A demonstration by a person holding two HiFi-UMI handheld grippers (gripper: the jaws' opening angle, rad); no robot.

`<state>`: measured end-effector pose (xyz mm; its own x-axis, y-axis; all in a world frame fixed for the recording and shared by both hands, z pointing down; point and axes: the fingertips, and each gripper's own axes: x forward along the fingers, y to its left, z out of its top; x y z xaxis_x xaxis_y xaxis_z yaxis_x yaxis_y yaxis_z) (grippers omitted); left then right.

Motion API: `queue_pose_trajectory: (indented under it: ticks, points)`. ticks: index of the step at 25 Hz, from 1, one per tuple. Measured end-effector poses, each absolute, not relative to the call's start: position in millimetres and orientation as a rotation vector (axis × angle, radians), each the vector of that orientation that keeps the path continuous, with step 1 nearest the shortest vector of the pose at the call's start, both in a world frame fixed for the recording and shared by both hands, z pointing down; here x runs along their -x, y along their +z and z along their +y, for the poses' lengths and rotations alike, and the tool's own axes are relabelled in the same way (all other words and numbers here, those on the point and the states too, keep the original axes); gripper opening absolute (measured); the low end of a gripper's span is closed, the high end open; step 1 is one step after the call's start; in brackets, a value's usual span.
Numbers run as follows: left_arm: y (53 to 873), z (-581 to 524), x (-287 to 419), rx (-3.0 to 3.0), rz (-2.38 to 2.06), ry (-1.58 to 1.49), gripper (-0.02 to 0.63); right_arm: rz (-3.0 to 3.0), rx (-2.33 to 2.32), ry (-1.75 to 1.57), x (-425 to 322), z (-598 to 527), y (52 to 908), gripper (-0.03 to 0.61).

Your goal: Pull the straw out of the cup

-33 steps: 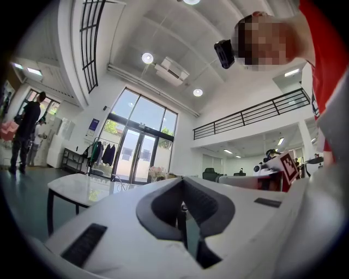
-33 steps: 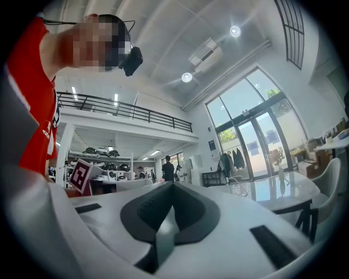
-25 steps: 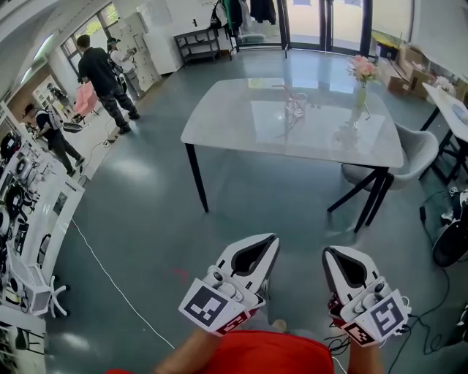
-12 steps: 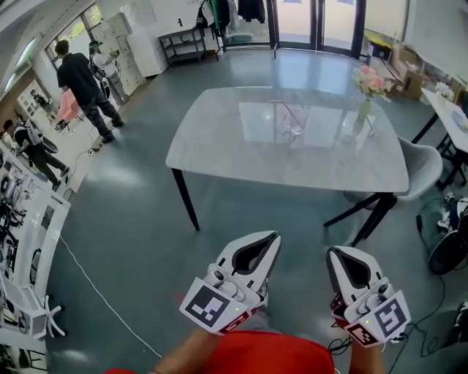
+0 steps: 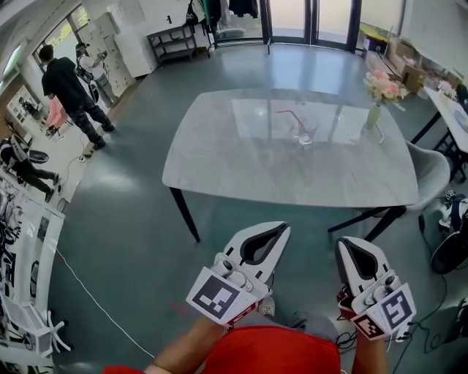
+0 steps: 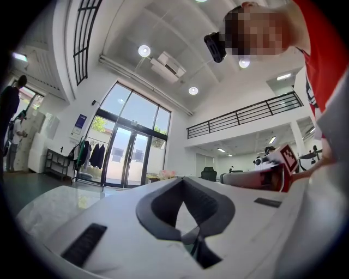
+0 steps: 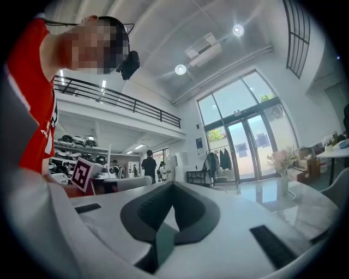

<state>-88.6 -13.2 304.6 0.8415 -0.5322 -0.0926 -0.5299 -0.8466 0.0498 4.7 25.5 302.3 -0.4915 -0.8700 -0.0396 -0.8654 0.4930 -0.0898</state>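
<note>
Straw: pink, standing tilted in the clear cup, which sits past the middle of the marble table, well apart from both grippers.

1. Left gripper: jaws pressed together, pinching nothing. Its cube bears square black-and-white markers (patterns, not letters).
2. Right gripper: jaws likewise pressed together and holding nothing, with the same kind of marker on its cube.
3. Grey floor and the near table edge lie between the grippers and the cup. A white cable runs across the floor at left.
4. On the table, right of the cup, stands a vase of pink flowers. A grey chair is tucked at the right end.
5. Beyond, at far left, people stand near shelving. Glass doors close the far wall.
</note>
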Motion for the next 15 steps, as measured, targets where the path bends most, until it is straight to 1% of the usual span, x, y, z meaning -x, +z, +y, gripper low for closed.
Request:
queue_pose_trajectory:
  ticks: [8,15]
  points:
    - [302,-57,76,-2.998,-0.855,-0.179,0.012,2.654,1.552,-0.093,-14,-16,298,0.009]
    - [315,-112,65,-2.972,-0.896,-0.158,0.012,2.654,1.503,-0.072,-29,-74,299,0.009]
